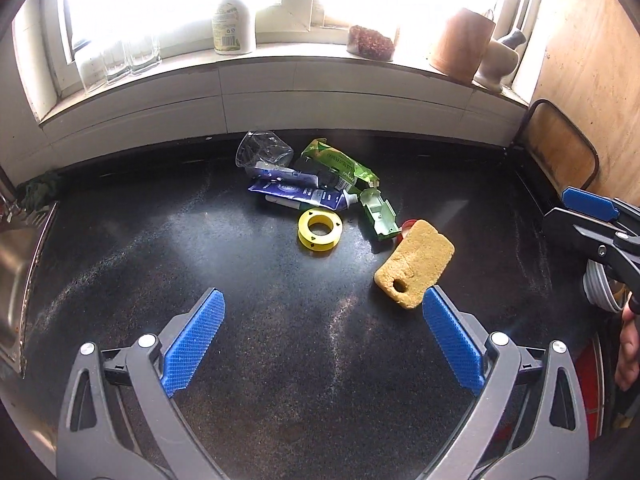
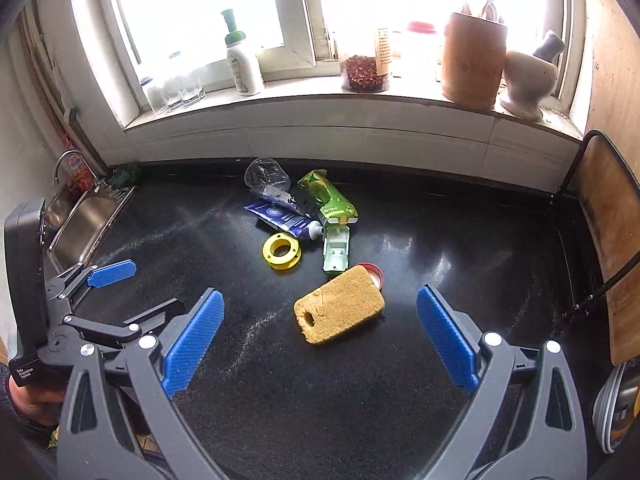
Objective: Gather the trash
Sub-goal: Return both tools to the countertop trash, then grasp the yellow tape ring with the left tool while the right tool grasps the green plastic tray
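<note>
Left hand-held gripper (image 1: pixel 322 338) hovering wide open, empty; right hand-held gripper (image 2: pixel 318 336) gaping too, lining up on sponge (image 2: pixel 339 307) at frame centre, nearest trash on table (image 2: pixel 440 240).

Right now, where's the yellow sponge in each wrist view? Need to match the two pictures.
Left wrist view: the yellow sponge lies right of centre, just ahead of the left gripper's right-hand finger.
Right wrist view: the sponge lies near centre, ahead of the open fingers of the right gripper.
Shared landmark: the yellow tape spool, up and to the left of the sponge in both.
</note>
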A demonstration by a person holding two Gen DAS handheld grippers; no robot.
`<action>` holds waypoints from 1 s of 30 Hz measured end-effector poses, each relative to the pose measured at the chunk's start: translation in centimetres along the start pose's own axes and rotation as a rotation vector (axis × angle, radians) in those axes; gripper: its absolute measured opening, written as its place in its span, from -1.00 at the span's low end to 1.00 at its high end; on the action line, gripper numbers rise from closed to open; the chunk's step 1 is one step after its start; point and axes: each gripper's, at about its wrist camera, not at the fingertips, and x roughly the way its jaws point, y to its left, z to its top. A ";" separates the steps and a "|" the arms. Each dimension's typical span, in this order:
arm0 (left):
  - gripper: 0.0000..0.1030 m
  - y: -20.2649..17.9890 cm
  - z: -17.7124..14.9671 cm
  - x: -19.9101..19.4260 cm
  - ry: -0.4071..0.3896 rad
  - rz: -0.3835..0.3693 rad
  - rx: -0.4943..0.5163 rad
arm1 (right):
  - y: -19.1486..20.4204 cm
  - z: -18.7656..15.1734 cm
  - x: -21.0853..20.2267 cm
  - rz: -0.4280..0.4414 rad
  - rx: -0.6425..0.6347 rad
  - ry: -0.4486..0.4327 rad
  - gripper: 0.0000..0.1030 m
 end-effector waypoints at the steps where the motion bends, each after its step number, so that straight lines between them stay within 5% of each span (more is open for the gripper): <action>1: 0.87 0.0 0.1 0.4 0.005 0.004 0.000 | -0.1 0.2 0.4 0.001 -0.005 0.004 0.82; 22: 0.87 0.5 2.5 17.5 0.092 0.031 0.040 | -2.7 3.3 21.7 0.001 -0.063 0.319 0.76; 30: 0.79 1.2 3.6 21.4 0.119 0.048 0.043 | -2.8 3.8 26.0 -0.010 -0.097 0.396 0.43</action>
